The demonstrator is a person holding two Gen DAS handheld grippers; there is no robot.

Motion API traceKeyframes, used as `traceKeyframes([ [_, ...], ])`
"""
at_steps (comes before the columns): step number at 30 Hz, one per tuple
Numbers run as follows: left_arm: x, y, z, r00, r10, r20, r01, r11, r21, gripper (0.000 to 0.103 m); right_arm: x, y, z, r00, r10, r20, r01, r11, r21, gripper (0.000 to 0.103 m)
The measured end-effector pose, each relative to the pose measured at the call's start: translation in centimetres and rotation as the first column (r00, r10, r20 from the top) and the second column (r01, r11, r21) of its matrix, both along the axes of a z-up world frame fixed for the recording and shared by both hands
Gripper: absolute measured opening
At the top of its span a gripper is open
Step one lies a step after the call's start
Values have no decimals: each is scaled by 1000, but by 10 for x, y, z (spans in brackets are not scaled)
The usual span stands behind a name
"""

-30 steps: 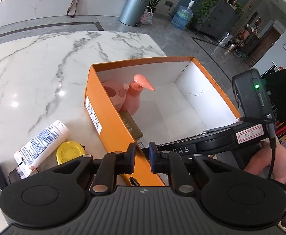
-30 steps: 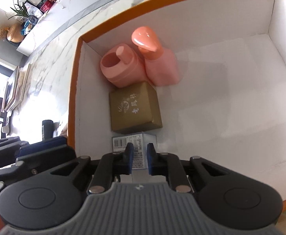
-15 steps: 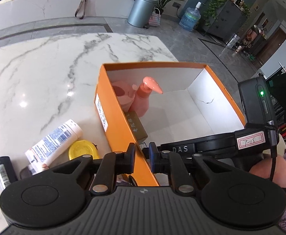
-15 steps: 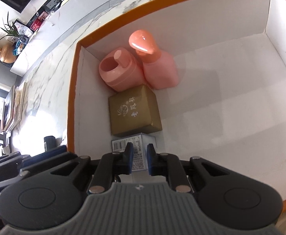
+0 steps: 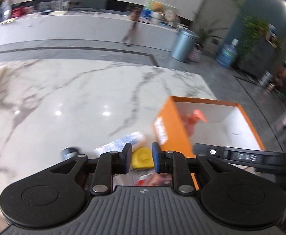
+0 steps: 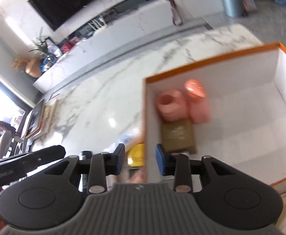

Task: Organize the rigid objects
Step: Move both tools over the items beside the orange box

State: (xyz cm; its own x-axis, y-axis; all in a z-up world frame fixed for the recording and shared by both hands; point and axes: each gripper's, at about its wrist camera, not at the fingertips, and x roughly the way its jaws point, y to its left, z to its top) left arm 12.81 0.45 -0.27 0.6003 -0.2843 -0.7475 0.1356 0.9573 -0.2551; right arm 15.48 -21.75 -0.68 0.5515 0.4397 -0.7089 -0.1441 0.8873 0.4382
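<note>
Left gripper (image 5: 142,157): jaws just been opening, now parted by a modest gap, nothing gripped. Blue pads bare, held above the table. Through the gap, below and beyond: a yellow lid (image 5: 142,156) on the marble. Just left of it a white tube (image 5: 121,144) lying flat, and further left a dark cylinder (image 5: 69,152), blurred. Under the fingers, some red-and-white packaging, too smeared to name. Right of the lid, touching or nearly so, the orange box (image 5: 170,135), open-topped, white inside, with a label on its near side. Inside, at the near-left corner, a pink pump bottle (image 5: 195,120). Crossing the lower right, the black body of the other gripper, over the box's near edge.

Right gripper (image 6: 140,157): jaws likewise just been opening, now standing apart, nothing between the pads. Left wall of the box (image 6: 146,129) seen in line with the gap, well beneath. Along that wall inside the box, in a row from far to near: a pink cup (image 6: 170,106) and the pump bottle (image 6: 199,105) side by side, then a gold carton (image 6: 177,135) close against them. Beyond the carton toward the camera, hidden by the right finger. Rest of the box floor white and bare. Outside the wall, the yellow lid (image 6: 136,154), tube end (image 6: 131,137), and the left gripper's black body at lower left. Marble table (image 6: 103,98) all around.
</note>
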Motion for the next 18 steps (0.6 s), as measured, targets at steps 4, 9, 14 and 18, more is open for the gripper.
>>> traceKeyframes([
  [4, -14, 22, -8, 999, 43, -18, -42, 999, 4, 30, -13, 32, 3, 998, 62, 32, -61, 998, -14, 37],
  [9, -18, 47, -35, 994, 72, -84, -71, 997, 7, 43, -21, 69, -15, 990, 136, -19, -137, 990, -29, 37],
  [14, -15, 69, -65, 984, 108, -144, -108, 994, 10, 44, -15, 105, -40, 979, 194, -58, -198, 977, -75, 37],
  [18, -11, 79, -81, 977, 116, -178, -118, 993, 1, 51, -8, 122, -53, 974, 209, -89, -219, 968, -124, 37],
])
